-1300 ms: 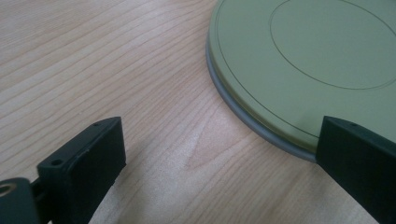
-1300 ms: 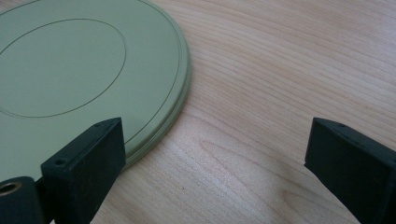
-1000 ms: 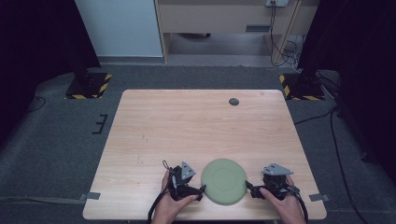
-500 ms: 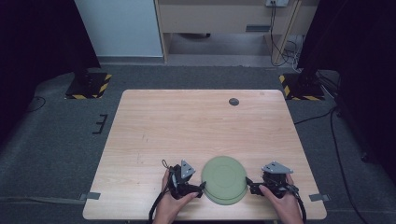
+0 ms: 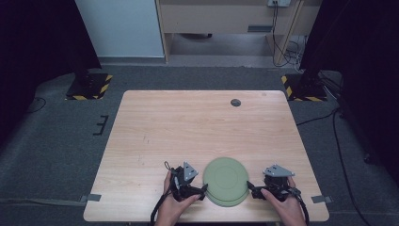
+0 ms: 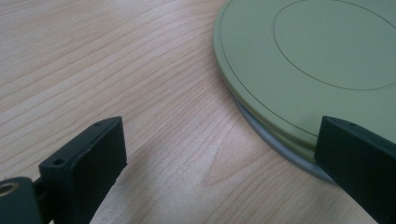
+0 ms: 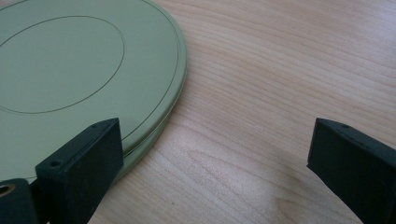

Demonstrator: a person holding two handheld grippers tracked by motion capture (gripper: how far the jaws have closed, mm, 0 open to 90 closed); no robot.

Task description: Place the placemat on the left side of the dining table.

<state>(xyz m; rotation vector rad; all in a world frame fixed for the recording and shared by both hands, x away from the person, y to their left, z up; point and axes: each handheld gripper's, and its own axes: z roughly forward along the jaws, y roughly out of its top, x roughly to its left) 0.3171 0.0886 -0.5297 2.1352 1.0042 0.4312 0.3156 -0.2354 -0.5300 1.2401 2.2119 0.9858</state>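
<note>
A stack of round olive-green plates [image 5: 227, 180] lies on the wooden table [image 5: 188, 127] near its front edge. In the left gripper view the stack [image 6: 299, 60] shows a grey rim under the green ones. My left gripper [image 5: 201, 189] sits at the stack's left side, open, with one jaw over the rim [image 6: 219, 140]. On the stack's right side my right gripper [image 5: 252, 189] is open too, one jaw over the plate edge [image 7: 217, 135]. In the right gripper view, the plates [image 7: 84, 70] lie to the left. A hand holds each gripper.
A small dark round disc [image 5: 235, 102] lies near the table's far edge. Bare wood stretches from the stack to the far side. The front edge of the table is just behind the hands.
</note>
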